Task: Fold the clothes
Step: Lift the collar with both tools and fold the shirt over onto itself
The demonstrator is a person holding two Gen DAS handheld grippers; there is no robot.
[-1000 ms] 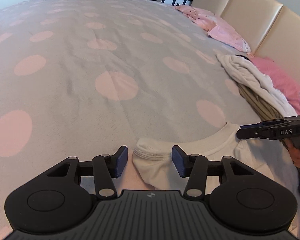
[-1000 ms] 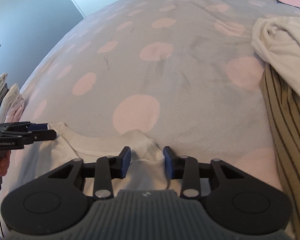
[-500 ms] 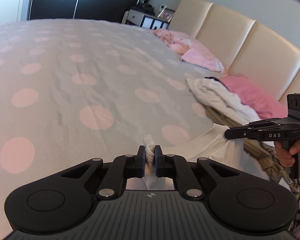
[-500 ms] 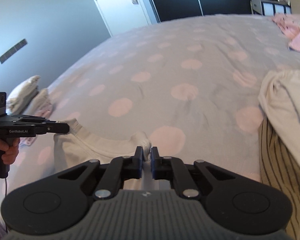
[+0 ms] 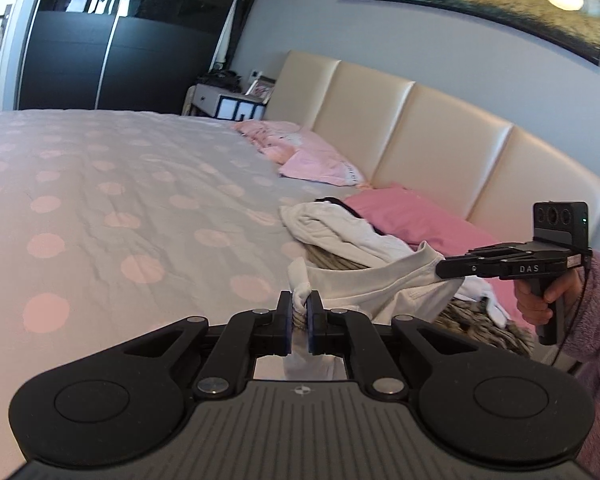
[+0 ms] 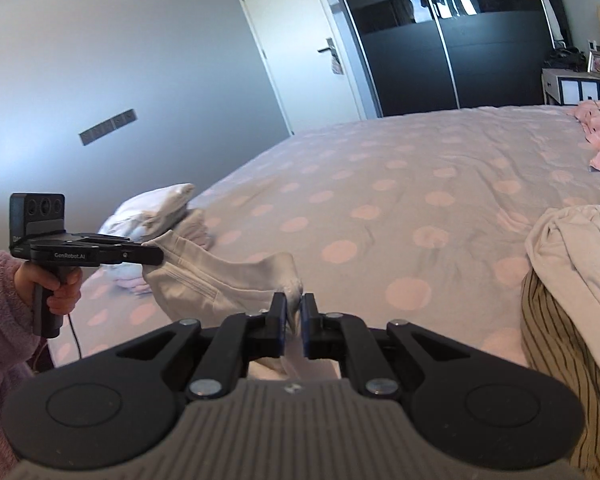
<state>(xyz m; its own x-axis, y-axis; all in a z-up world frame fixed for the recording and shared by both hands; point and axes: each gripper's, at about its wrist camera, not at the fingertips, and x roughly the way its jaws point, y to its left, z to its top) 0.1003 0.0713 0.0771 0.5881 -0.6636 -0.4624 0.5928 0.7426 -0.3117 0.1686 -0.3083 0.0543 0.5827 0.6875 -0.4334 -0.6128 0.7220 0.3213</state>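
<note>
The left gripper is clenched on one shoulder of a white T-shirt, with a small bunch of cloth sticking up between its blue pads. The right gripper is clenched on the other shoulder in the same way. The T-shirt hangs between the two grippers, lifted above the bed, with its neckline sagging in a shallow curve from one grip to the other and the rest of the cloth dropping below the view.

In the left wrist view the right gripper shows from the side at the right edge, its closed tip pinching the shirt's far shoulder, held by a hand in a fuzzy purple sleeve. In the right wrist view the left gripper shows at the left edge, its tip also closed on the shirt.

The bed has a grey cover with pink dots. On it, near the cream headboard, lies a heap of unfolded clothes, white on top and striped underneath, beside pink pillows. At the bed's other side, behind the left gripper, sits a small pile of folded pale clothes. A dark wardrobe and a white door stand beyond the bed.
</note>
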